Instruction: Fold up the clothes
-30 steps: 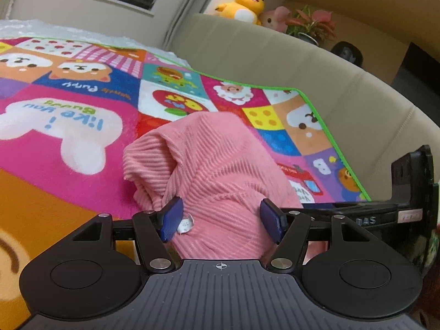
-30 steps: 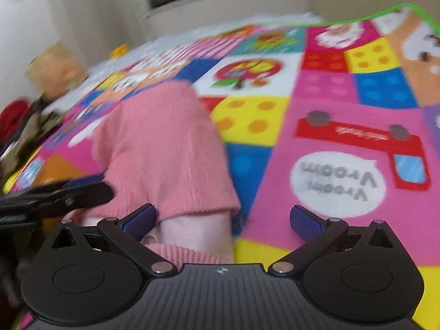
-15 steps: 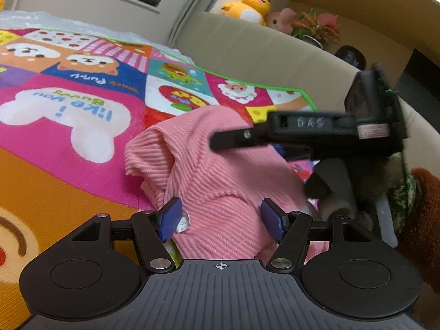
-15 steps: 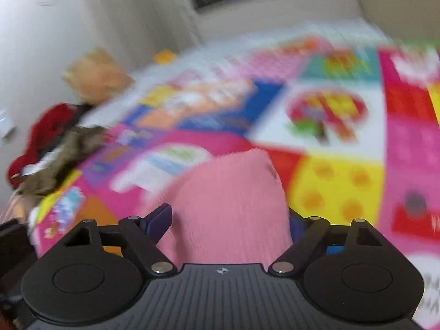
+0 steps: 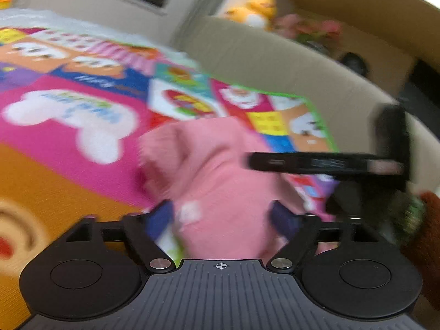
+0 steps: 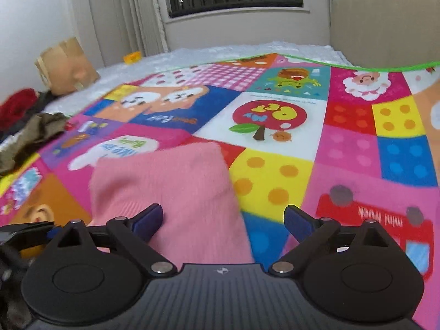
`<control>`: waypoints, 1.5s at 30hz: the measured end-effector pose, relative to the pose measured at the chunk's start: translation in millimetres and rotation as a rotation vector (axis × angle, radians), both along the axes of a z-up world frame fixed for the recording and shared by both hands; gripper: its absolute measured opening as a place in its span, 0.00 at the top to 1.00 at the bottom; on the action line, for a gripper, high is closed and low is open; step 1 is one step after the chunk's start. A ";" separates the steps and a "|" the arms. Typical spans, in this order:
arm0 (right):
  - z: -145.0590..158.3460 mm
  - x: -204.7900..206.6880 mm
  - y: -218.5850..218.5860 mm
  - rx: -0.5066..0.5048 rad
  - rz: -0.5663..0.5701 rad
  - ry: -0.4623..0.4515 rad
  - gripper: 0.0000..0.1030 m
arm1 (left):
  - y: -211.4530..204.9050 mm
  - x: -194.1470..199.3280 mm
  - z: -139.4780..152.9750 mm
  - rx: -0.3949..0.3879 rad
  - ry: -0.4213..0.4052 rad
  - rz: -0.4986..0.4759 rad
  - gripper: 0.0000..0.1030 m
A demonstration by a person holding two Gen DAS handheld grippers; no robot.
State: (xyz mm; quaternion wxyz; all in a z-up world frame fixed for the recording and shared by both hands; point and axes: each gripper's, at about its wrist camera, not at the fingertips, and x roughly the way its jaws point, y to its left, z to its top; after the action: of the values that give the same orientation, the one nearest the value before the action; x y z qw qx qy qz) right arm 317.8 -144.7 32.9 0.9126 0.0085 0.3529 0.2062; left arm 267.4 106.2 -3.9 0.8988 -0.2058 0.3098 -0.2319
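Observation:
A pink ribbed garment (image 5: 220,181) lies folded in a bundle on the colourful play mat (image 5: 68,126). It also shows in the right wrist view (image 6: 170,189). My left gripper (image 5: 222,217) is open, its blue pads on either side of the garment's near end, where a white label (image 5: 189,211) shows. My right gripper (image 6: 222,220) is open over the garment's near right edge, holding nothing. The right gripper's black body (image 5: 330,162) crosses the right side of the left wrist view, which is blurred.
A beige sofa (image 5: 275,66) runs along the mat's far right side, with plush toys (image 5: 253,5) on top. A heap of dark and red clothes (image 6: 24,121) and a brown paper bag (image 6: 66,66) sit at the mat's left edge.
The right gripper swung over the garment and then drew back to the right, its view now steady on the mat. The left gripper moved slightly and its view is blurred. The garment stays put.

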 end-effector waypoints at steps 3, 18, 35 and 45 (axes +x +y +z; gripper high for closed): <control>-4.0 -16.9 -20.2 0.073 -0.007 0.015 0.06 | -0.4 -9.0 0.6 -0.061 0.068 0.007 0.11; -41.3 -10.4 -40.4 0.265 -0.017 0.011 0.33 | -43.3 45.1 -6.1 0.134 -0.007 -0.052 0.47; 7.2 39.6 0.9 -0.017 -0.056 -0.335 0.08 | -21.3 95.4 -16.2 0.062 -0.027 0.083 0.35; -27.0 129.3 46.4 -0.041 -0.004 -0.067 0.18 | -17.5 97.9 -16.5 0.037 -0.019 0.071 0.33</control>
State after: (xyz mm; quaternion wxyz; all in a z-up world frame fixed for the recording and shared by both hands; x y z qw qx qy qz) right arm 447.1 -98.3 5.9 0.9243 -0.0165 0.3262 0.1974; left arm 365.3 88.8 -20.3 0.9131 -0.1980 0.2978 -0.1959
